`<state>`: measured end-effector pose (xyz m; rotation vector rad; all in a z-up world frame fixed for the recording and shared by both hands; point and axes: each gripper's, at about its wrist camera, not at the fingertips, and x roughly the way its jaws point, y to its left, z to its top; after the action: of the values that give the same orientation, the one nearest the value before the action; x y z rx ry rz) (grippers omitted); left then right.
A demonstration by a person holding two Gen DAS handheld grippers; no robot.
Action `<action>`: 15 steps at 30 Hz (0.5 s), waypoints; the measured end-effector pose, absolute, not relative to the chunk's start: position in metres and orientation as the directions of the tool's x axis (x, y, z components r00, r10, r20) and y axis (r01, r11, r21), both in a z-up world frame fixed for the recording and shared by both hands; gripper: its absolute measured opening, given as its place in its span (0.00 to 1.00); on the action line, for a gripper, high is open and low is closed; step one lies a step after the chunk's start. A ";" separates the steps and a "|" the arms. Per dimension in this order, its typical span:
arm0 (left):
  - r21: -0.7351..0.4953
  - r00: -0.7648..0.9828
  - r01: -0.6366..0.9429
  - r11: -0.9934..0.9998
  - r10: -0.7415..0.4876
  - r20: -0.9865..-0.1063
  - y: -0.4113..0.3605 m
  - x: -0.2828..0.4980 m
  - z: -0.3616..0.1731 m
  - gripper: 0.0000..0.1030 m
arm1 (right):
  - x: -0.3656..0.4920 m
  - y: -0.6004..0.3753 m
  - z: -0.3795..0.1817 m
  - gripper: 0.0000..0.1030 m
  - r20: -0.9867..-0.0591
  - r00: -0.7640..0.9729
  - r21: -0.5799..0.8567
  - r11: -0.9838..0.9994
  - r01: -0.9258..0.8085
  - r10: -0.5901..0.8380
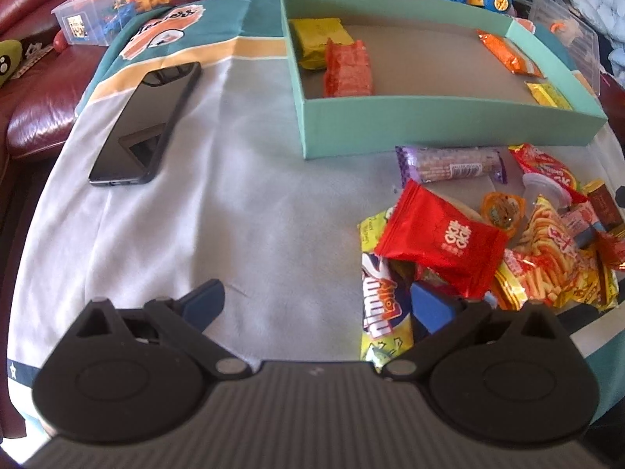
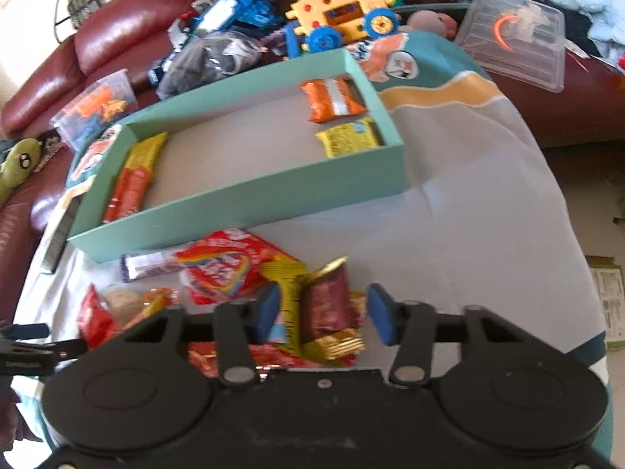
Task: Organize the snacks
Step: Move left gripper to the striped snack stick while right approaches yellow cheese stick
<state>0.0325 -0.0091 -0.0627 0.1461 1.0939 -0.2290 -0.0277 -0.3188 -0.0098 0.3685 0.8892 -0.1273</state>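
Four snacks already sit in the teal box (image 2: 242,199), two at each end, leaving its middle bare. Right gripper (image 2: 324,312) has jaws apart around a dark red wrapper (image 2: 326,305) in the loose pile on the surface, not pinching yet; left gripper (image 1: 316,305) hovers wide open beside that pile.

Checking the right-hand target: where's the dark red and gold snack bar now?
Right wrist view: the dark red and gold snack bar stands between the right gripper's open blue pads, atop the snack pile, in front of the teal box.
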 end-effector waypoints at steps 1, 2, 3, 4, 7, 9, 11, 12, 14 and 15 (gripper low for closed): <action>0.001 0.437 0.252 0.968 -0.113 -0.892 -0.008 0.033 -0.064 1.00 | -0.027 -0.316 -0.009 0.40 -0.776 0.628 0.268 0.932 0.246 0.057; -0.004 0.436 0.247 0.969 -0.114 -0.893 -0.007 0.034 -0.064 1.00 | -0.027 -0.313 -0.009 0.39 -0.776 0.626 0.273 0.934 0.230 0.073; -0.004 0.435 0.241 0.970 -0.112 -0.893 -0.005 0.034 -0.065 1.00 | -0.026 -0.310 -0.009 0.39 -0.778 0.622 0.275 0.937 0.215 0.086; -0.002 0.436 0.235 0.972 -0.107 -0.894 -0.003 0.035 -0.066 1.00 | -0.025 -0.306 -0.010 0.39 -0.783 0.614 0.275 0.940 0.201 0.098; 0.005 0.436 0.213 0.977 -0.090 -0.895 0.004 0.037 -0.069 1.00 | -0.025 -0.293 -0.020 0.39 -0.807 0.574 0.287 0.942 0.172 0.141; 0.004 0.432 0.196 0.981 -0.083 -0.898 0.010 0.039 -0.071 1.00 | -0.026 -0.285 -0.027 0.40 -0.820 0.550 0.288 0.944 0.163 0.155; -0.006 0.430 0.182 0.983 -0.085 -0.899 0.014 0.040 -0.071 1.00 | -0.029 -0.280 -0.030 0.41 -0.823 0.547 0.282 0.945 0.163 0.151; -0.009 0.430 0.178 0.984 -0.086 -0.899 0.016 0.041 -0.071 1.00 | -0.028 -0.281 -0.028 0.41 -0.823 0.546 0.287 0.943 0.167 0.153; -0.008 0.433 0.182 0.983 -0.088 -0.897 0.017 0.041 -0.071 1.00 | -0.025 -0.285 -0.026 0.41 -0.823 0.548 0.291 0.940 0.180 0.150; -0.006 0.436 0.186 0.983 -0.088 -0.896 0.017 0.041 -0.071 1.00 | -0.023 -0.286 -0.024 0.41 -0.822 0.552 0.282 0.941 0.185 0.138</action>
<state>0.0410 0.0171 -0.0708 0.0981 1.1076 -0.1707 -0.0233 -0.2864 -0.0239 0.3579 0.9910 -0.0287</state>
